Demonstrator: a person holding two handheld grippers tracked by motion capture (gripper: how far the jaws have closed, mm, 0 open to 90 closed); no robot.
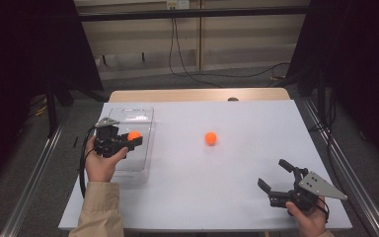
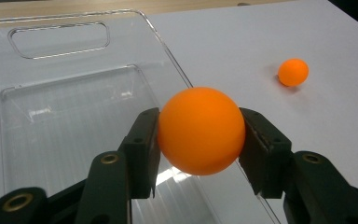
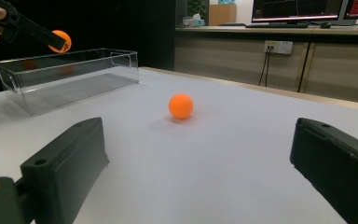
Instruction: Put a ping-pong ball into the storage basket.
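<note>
An orange ball (image 2: 200, 130) was clamped between the two black jaws of the left gripper (image 1: 128, 140), one jaw pressing each side. The gripper held it in the air above the right-hand edge of a clear plastic bin (image 1: 143, 118), which stood on the left part of the white table (image 1: 237, 173). In the right gripper view, the held ball (image 3: 59, 40) hung just above the bin's rim (image 3: 65, 56). The person's left hand (image 1: 100, 160) gripped the tool from below, a tan sleeve (image 1: 98, 210) showing at the wrist.

A second orange ball (image 1: 210, 138) lay alone near the middle of the table, well apart from the bin.

At the table's near right corner, the right gripper (image 1: 275, 176) rested low in the person's right hand (image 1: 308, 219), its jaws spread wide with nothing between them, pointing toward the loose ball (image 3: 181, 106).
</note>
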